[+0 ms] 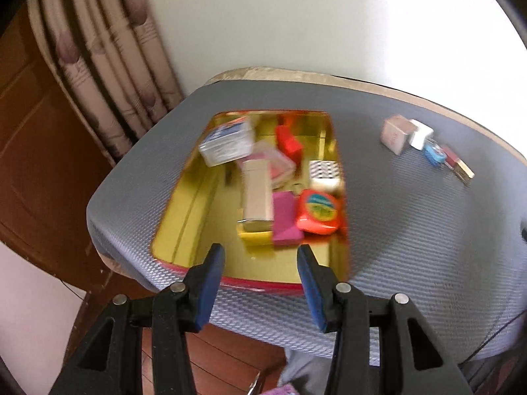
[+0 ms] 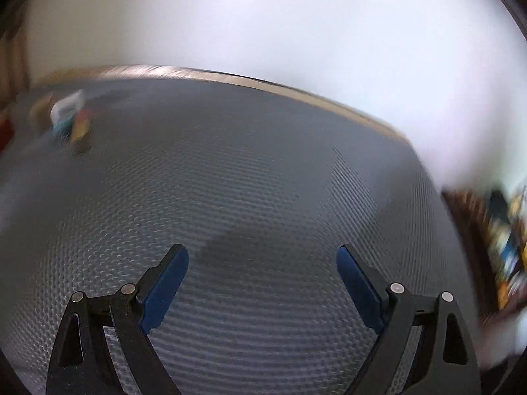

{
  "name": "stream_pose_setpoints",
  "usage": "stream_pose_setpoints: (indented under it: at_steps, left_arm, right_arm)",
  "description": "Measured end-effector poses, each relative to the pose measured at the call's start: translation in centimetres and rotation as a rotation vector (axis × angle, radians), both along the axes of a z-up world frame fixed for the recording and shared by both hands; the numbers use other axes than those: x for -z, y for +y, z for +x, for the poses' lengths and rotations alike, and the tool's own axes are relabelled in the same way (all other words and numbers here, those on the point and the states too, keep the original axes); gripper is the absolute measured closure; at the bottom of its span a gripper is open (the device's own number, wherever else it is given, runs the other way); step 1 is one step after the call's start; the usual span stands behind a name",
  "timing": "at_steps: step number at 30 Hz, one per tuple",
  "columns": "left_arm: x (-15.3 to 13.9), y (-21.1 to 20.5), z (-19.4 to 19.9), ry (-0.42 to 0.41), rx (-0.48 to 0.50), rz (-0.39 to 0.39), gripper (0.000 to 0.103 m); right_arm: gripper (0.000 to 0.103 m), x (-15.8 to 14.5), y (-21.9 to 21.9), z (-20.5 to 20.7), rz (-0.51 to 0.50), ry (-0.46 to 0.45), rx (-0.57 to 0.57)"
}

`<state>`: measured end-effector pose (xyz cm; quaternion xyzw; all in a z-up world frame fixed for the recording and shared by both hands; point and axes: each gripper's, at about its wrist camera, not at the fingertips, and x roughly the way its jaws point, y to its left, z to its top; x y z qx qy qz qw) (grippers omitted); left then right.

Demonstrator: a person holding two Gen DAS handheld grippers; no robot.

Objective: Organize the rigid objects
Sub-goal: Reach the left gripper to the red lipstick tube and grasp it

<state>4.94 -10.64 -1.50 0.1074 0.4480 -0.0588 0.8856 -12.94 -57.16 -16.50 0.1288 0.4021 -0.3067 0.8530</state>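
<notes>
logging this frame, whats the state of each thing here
tin: open, no lid on, part filled
tape measure: lying in tin
pink block: lying in tin
clear case: in tin, tilted
beige box: on mat, outside tin
white plug: on mat, against beige box
left tool: open, empty
right tool: open wide, empty, over bare mat

Grey textured table top with a tin and a few loose items

A gold-lined tin with a red rim sits on the left part; well apart to its right lie a beige box, a white cube, a blue piece and a dark red piece, clustered together
</notes>
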Motion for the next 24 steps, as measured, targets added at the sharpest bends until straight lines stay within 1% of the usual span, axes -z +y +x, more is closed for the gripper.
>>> stream_pose_setpoints:
  at_steps: [1, 2, 4, 5, 11, 13, 19, 23, 24]
  left_arm:
    - [-0.2, -1.0, -0.2, -0.003, 0.014, 0.007, 0.056]
    - [-0.3, -1.8, -0.3, -0.007, 0.025, 0.015, 0.056]
    - [-0.6, -4.0, -0.8, -0.019, 0.053, 0.039, 0.056]
    - [-0.6, -4.7, -0.9, -0.022, 0.063, 0.045, 0.056]
    - [-0.4, -11.2, -1.7, -0.034, 0.15, 0.103, 0.053]
    - [-0.4, -13.1, -2.0, -0.04, 0.175, 0.123, 0.053]
    - [0.0, -18.0, -2.6, -0.08, 0.235, 0.186, 0.052]
    - [0.7, -20.4, -2.1, -0.07, 0.248, 0.202, 0.051]
    - [1.1, -21.1, -1.6, -0.045, 0.247, 0.195, 0.051]
  right_arm:
    - [0.001, -0.1, -0.6, -0.5, 0.027, -0.029, 0.019]
    - [0.0, 0.0, -1.1, -0.9, 0.051, -0.051, 0.032]
    - [0.0, 0.3, -1.9, -1.2, 0.111, -0.077, 0.029]
    - [0.0, 0.3, -2.0, -1.3, 0.125, -0.087, 0.023]
    - [0.0, -0.1, -1.8, -2.4, 0.139, -0.149, -0.034]
    - [0.0, -1.2, -1.5, -2.6, 0.145, -0.164, -0.049]
    - [0.0, -1.7, -2.2, -3.5, 0.188, -0.22, -0.06]
    - [0.0, -1.7, -2.9, -3.9, 0.237, -0.257, -0.056]
    - [0.0, -1.7, -3.1, -4.1, 0.247, -0.267, -0.055]
